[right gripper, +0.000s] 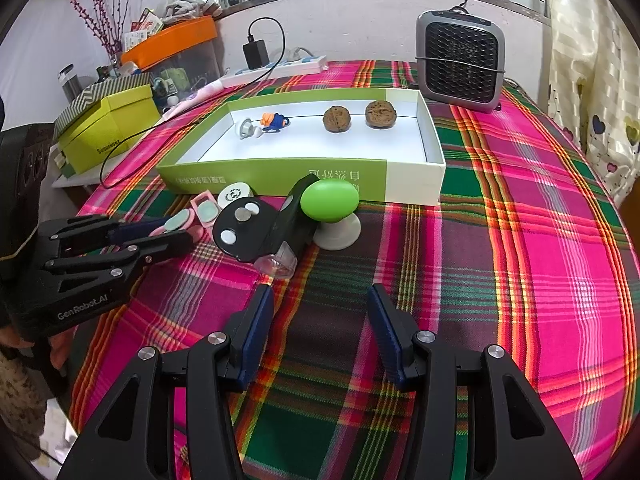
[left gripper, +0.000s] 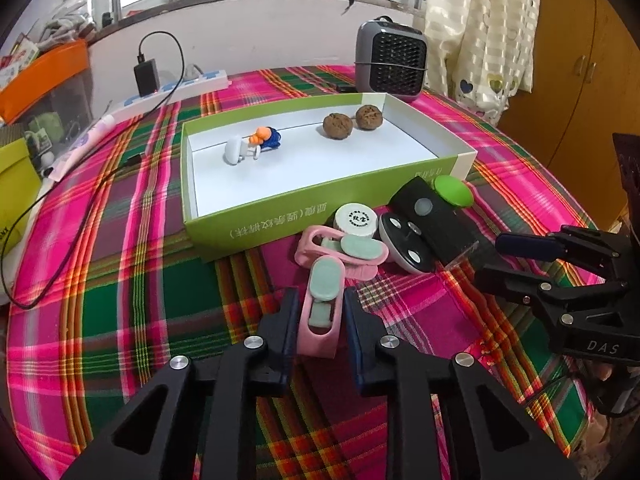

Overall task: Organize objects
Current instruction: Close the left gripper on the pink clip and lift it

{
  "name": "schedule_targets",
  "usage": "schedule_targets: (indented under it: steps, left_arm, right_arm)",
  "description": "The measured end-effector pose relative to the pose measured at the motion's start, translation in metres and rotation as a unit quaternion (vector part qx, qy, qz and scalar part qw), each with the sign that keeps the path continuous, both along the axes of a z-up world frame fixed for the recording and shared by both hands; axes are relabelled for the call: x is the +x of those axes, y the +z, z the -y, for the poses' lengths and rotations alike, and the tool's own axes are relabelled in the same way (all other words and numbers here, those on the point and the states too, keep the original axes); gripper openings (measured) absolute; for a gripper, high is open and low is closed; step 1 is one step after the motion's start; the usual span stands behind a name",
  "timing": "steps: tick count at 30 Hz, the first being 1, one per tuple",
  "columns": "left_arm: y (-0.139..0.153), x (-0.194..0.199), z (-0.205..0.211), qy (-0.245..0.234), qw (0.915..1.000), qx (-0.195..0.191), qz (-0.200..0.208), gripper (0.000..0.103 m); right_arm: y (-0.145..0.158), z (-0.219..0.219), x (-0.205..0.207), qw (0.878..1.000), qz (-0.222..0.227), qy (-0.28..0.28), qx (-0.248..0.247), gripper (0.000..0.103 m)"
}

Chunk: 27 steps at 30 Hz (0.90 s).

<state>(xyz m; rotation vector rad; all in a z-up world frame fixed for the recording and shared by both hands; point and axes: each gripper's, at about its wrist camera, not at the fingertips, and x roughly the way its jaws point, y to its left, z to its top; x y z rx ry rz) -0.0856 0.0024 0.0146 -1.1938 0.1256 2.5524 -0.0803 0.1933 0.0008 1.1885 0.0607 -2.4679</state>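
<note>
My left tongs [left gripper: 319,312]: pinched onto a pink clip [left gripper: 321,312], one blue pad on each flank; the clip stands between the pads with its mint-green tab pointing away from me.
My right tongs [right gripper: 320,320]: spread wide with nothing between the pads, hanging over bare plaid cloth [right gripper: 520,240] in front of the pile.
Green box [left gripper: 224,228]: a shallow open tray with lime outer walls and a white inside, lying across the middle of the table.
Box, left part: a white suction hook [left gripper: 236,151] on its side, touching a small orange-and-blue toy [left gripper: 267,138] just behind it.
Box, right part: two brown walnuts [left gripper: 337,123] near the far wall, side by side, close but apart.
Box, near half: bare white floor.
Outside the box, against its near wall: a second pink clip [left gripper: 344,248], a round white cap [left gripper: 356,220], a black oval piece with pale discs [left gripper: 406,246], a black block with a clear end [left gripper: 436,220] and a green mushroom-shaped knob [right gripper: 330,198] on a white base.
Clip in my left tongs: still outside the box, on the near side of that pile.
Yellow-green lidded box [right gripper: 108,128]: closed, at the table's left edge; I cannot tell what it holds.
Orange-rimmed bin [right gripper: 176,44]: behind it by the wall, stuffed with packets too small to name.
Heater [right gripper: 460,60]: grey, at the far right corner, beyond the green box.
</note>
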Motion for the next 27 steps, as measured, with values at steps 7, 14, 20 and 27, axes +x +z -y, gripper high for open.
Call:
schedule_targets:
  steps: [7,14,20,27]
  left_arm:
    - [0.0,0.008,0.004,0.021,0.9998,0.002,0.0,0.016]
    - [-0.001,0.013,0.012,0.061,0.9981,0.011,0.001,0.016]
    - [-0.002,0.015,0.016,0.085,0.9961,0.023,0.003,0.016]
    - [-0.002,0.014,0.017,0.088,0.9958,0.024,0.004,0.016]
  right_arm:
    - [0.0,0.003,0.001,1.0,-0.002,-0.001,0.01,0.05]
    - [0.0,0.005,0.002,1.0,-0.004,-0.003,0.017,0.05]
    - [0.0,0.006,-0.001,1.0,-0.004,-0.005,0.02,0.05]
    - [0.001,0.004,-0.009,1.0,-0.005,-0.013,0.025,0.05]
